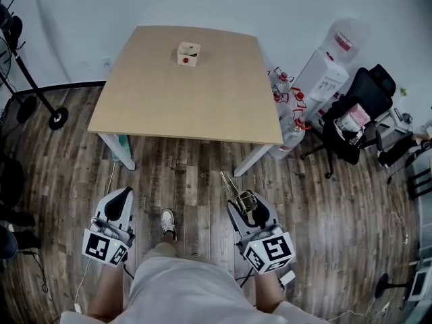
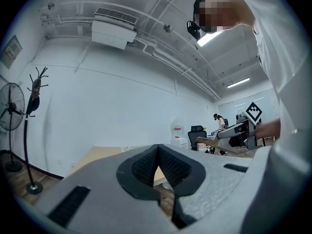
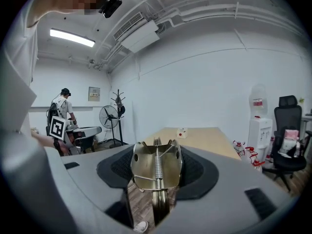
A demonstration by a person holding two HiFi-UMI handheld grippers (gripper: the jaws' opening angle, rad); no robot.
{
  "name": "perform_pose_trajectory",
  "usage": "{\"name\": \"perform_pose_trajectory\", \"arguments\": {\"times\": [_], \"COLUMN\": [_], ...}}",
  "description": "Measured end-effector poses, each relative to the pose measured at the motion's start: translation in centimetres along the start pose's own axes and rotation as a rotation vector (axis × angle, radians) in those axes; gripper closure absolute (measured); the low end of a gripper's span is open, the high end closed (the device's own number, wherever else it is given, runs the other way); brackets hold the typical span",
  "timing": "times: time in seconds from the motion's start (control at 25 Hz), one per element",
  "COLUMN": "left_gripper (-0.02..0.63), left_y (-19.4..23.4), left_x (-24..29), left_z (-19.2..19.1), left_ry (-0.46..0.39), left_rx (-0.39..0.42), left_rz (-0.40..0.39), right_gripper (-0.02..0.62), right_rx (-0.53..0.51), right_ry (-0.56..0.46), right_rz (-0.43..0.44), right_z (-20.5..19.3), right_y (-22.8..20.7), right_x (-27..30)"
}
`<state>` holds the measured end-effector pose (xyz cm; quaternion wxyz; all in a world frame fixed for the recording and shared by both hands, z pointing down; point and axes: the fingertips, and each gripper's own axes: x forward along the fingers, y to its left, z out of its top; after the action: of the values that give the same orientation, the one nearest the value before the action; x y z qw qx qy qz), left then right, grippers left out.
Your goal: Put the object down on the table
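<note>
While the tool (image 3: 156, 164) was held well short of the table (image 1: 202, 106), out over the wood floor, nothing had been set down yet, tbh. It was clamped in the right gripper (image 1: 246, 210), whose jaws were spread fairly wide, with the pads pressed on both flanks of its shiny metal body. A coil spring was seen running down the middle, and a thin end stuck out past the jaws toward the table. The left gripper (image 1: 120, 206) was kept low on the other side, jaws brought together with nothing in them. Handling-wise, the tool would be judged stiff and hard, probably lightish, and slick because of the polished sheet metal. A slip or twist in the pads could be expected if the squeeze were eased too early. The spring suggested it might give or pop open if squeezed across the wrong axis, so the flat sides of the body were reckoned the best place to be gripped, not the thin end. Not fragile, but likely to clatter. On the table only a small box (image 1: 188, 53) was seen, near the far edge.
</note>
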<state>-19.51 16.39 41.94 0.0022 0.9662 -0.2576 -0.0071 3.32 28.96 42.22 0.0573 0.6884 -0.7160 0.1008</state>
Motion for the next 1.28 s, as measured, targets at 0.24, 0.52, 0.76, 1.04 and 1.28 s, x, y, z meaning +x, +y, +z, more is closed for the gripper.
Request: {"name": "perform_pose_trajectory", "arguments": {"times": [0.24, 0.52, 0.76, 1.04, 1.28], "left_gripper": [0.601, 0.601, 0.601, 0.601, 0.601], "left_y": [6.6, 14.2, 18.2, 17.2, 16.5], "left_x": [7.9, 15.1, 19.7, 24.9, 29.0], "left_z": [0.3, 0.4, -1.0, -1.3, -0.5], "left_ry": [-0.01, -0.016, -0.001, -0.004, -0.017], "left_rx": [-0.002, -0.027, -0.083, -0.113, -0.09], "left_rz": [-0.036, -0.101, -0.16, -0.242, -0.208], "right_gripper": [0.371, 0.371, 0.371, 0.371, 0.371], "right_rx": [-0.019, -0.033, -0.052, -0.033, -0.024], "right_ry": [0.028, 0.016, 0.032, 0.037, 0.027], "right_rz": [-0.014, -0.063, -0.105, -0.172, -0.124], "right_z": [2.8, 7.1, 8.7, 9.4, 9.6], "right_y": [-2.4, -3.6, -4.5, -8.0, -12.1], "right_x": [8.2, 18.2, 23.1, 24.0, 26.3]}}
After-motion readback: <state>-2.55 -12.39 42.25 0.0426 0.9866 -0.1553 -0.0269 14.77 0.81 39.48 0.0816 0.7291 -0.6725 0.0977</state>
